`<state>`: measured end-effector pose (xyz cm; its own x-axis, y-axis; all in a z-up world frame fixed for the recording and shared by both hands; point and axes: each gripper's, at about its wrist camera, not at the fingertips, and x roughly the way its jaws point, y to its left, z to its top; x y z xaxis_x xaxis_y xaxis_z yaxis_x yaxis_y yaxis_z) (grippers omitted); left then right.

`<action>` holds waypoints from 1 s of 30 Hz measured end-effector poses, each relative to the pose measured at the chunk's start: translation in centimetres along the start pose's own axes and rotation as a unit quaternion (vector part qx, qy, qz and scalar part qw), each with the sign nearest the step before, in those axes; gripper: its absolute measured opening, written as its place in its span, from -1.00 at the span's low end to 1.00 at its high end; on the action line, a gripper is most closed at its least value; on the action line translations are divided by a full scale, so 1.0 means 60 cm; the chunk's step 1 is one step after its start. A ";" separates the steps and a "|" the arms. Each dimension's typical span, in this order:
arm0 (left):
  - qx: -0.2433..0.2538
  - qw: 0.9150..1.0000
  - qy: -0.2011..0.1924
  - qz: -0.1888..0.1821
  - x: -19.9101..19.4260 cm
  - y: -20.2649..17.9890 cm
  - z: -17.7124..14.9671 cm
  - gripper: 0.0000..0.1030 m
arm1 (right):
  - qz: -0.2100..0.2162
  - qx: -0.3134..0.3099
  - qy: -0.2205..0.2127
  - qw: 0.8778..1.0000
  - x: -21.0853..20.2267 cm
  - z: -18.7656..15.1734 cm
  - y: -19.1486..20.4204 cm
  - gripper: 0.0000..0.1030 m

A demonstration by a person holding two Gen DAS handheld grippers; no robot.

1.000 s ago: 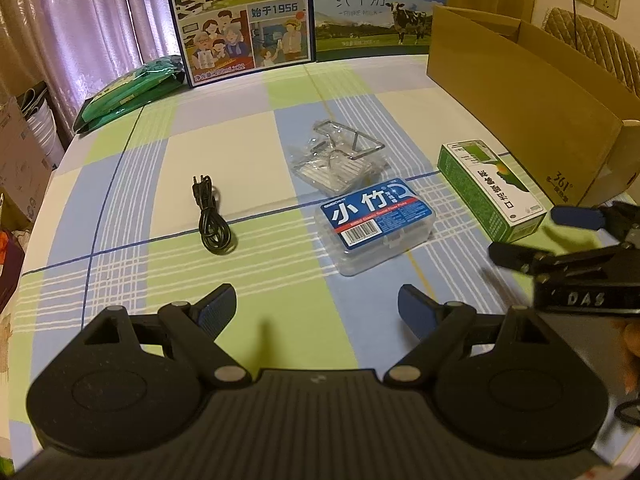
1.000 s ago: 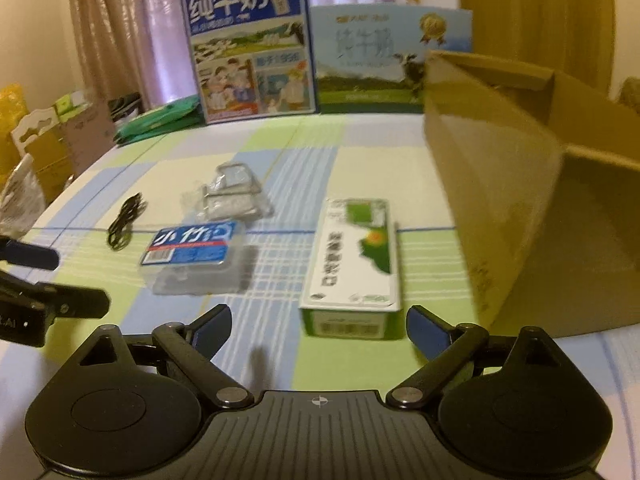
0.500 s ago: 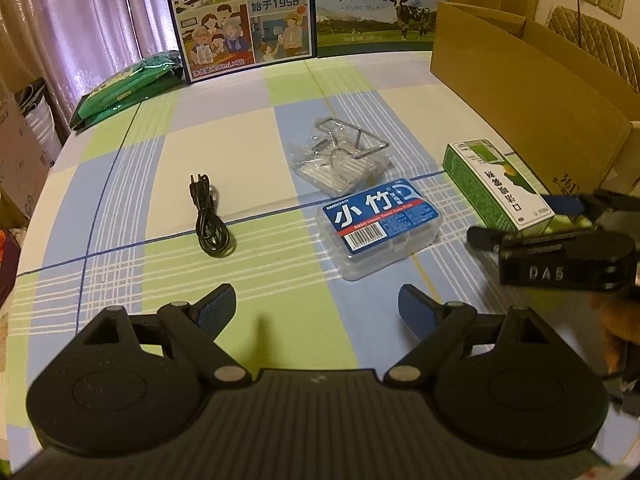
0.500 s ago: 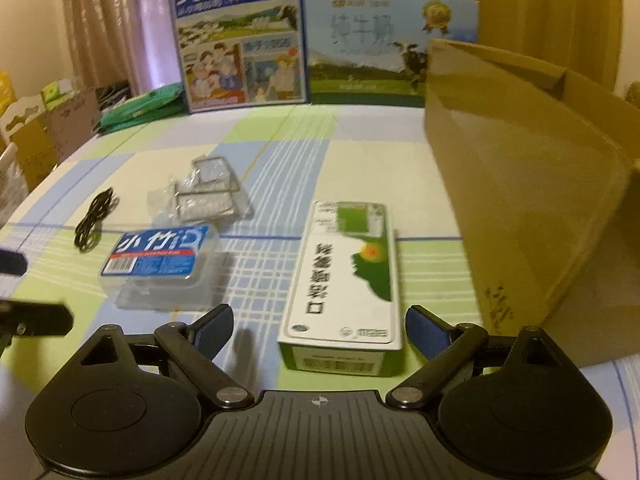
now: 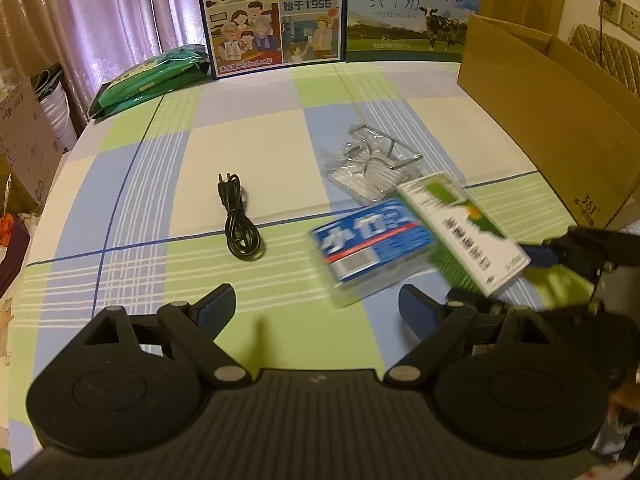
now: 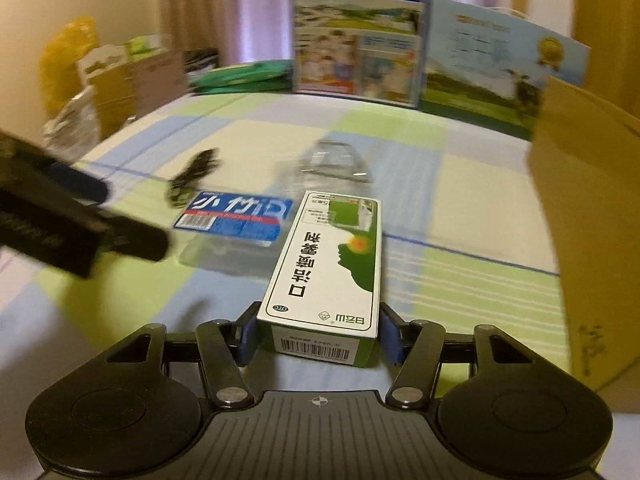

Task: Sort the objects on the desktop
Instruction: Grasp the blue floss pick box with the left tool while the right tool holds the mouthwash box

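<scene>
My right gripper (image 6: 319,336) is shut on the near end of a green-and-white carton (image 6: 332,260). In the left wrist view that carton (image 5: 460,232) hangs tilted in the right gripper (image 5: 560,252), its far end over the right edge of a blue-labelled clear box (image 5: 372,236), which looks blurred. My left gripper (image 5: 316,306) stands open over the checked cloth, nothing between its fingers. A coiled black cable (image 5: 240,220) lies left of the blue-labelled box (image 6: 236,216). Behind the box lies a clear packet with a wire frame (image 5: 372,168).
A large open cardboard box (image 5: 560,120) stands along the right side of the table. Two milk cartons (image 5: 272,16) stand at the back edge, green packets (image 5: 148,80) at the back left. The left gripper (image 6: 80,224) shows at the right wrist view's left.
My right gripper has shut on the green-and-white carton and swung it left and up off the cloth, against the blue-labelled box. The left gripper has stayed open, barely moving.
</scene>
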<state>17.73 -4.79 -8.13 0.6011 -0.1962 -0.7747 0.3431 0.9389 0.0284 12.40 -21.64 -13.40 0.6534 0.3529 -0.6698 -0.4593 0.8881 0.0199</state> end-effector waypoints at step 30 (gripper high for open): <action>-0.053 0.998 -0.009 0.019 0.100 -0.029 0.021 0.71 | -0.061 0.056 -0.007 0.997 0.003 0.006 -0.058 0.53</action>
<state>21.66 -7.99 -12.03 0.6247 -0.1645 -0.7633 0.2424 0.9701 -0.0107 14.33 -24.57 -13.32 0.7083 0.2440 -0.6624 -0.3072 0.9514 0.0220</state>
